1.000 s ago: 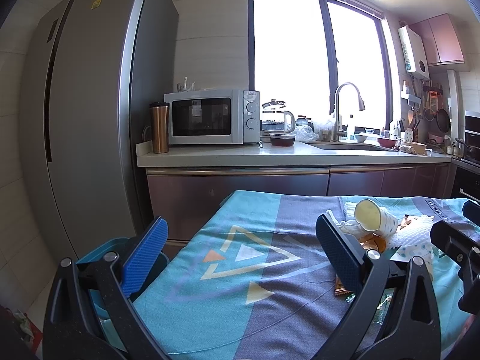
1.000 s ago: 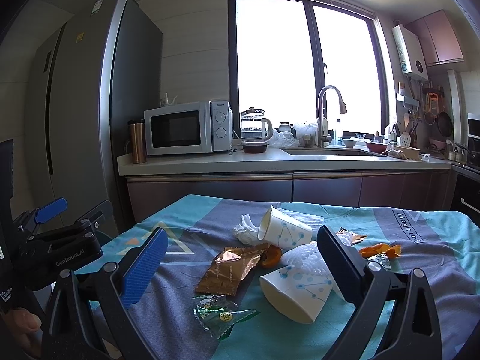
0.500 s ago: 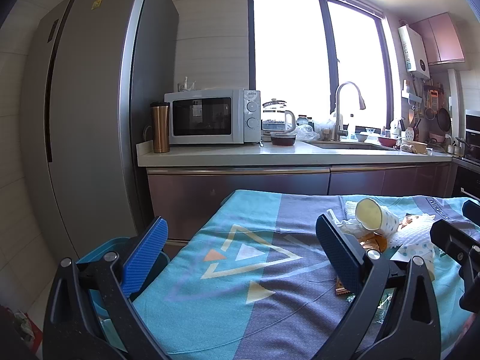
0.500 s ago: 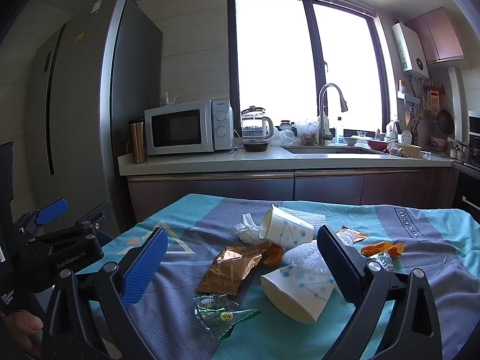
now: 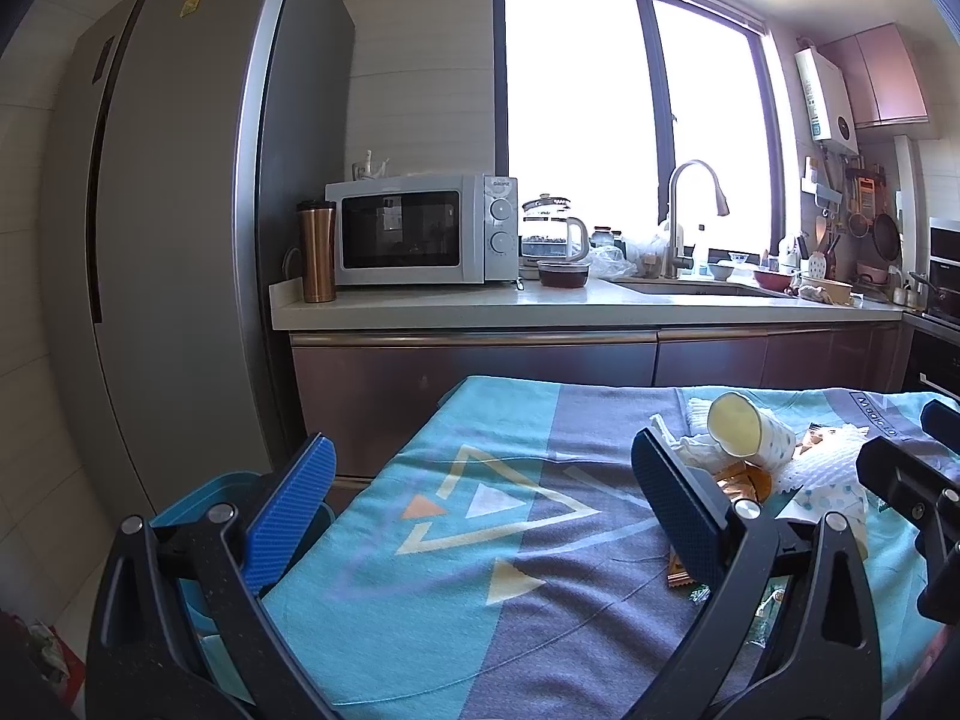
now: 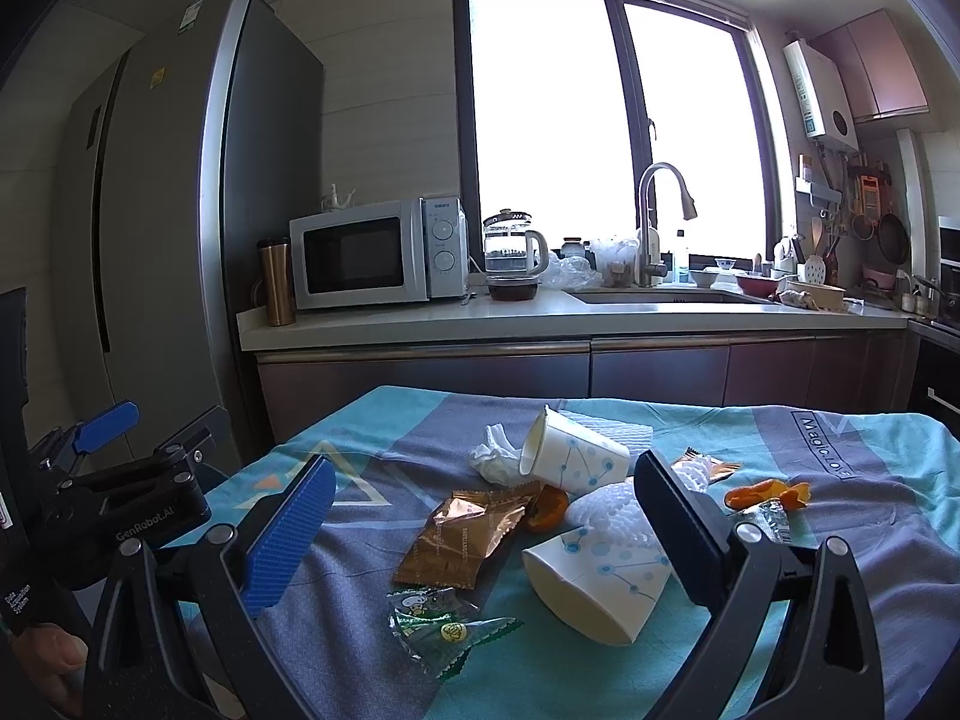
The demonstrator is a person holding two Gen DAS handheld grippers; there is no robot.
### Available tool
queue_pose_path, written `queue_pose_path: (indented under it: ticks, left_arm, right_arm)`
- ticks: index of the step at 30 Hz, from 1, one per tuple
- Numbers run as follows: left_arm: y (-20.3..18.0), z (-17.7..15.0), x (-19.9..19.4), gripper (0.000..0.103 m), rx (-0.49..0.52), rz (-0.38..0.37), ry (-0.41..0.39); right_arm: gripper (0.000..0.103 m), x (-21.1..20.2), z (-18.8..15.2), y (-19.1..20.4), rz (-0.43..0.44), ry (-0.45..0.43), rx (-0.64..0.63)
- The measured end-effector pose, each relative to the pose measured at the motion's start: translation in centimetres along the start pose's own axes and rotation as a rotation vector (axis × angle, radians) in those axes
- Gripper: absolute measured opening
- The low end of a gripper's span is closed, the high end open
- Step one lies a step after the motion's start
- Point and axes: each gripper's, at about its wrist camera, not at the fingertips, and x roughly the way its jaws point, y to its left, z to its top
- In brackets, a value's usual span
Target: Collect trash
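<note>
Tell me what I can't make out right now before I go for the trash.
- Blue bin, left wrist view: mostly behind the left gripper; contents unseen.
- Brown wrapper, left wrist view: hidden behind a finger.
- Lower paper cup, right wrist view: right side covered by the right gripper finger.
- Green wrapper print: too small.

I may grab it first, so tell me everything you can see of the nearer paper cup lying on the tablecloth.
The nearer white paper cup with a blue dot-and-line print lies tipped on its side on the teal and grey tablecloth, its open mouth facing the camera and looking empty. Its rim looks slightly squashed. A white foam net sleeve lies against its far side. It sits between the open right tongs, untouched.
</note>
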Motion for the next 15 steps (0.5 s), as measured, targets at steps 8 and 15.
queue_pose_path:
  ticks: [8, 15]
  left_arm:
    - [-0.09, -0.05, 0.19, 0.097, -0.004, -0.005, 0.012]
    - [-0.39, -0.16, 0.41, 0.097, 0.002, -0.011, 0.017]
  right_arm:
    - [0.096, 0.23, -0.05, -0.14, 0.003, 0.007, 0.004]
    - [0.096, 0.4, -0.14, -0.26, 0.011, 0.014, 0.008]
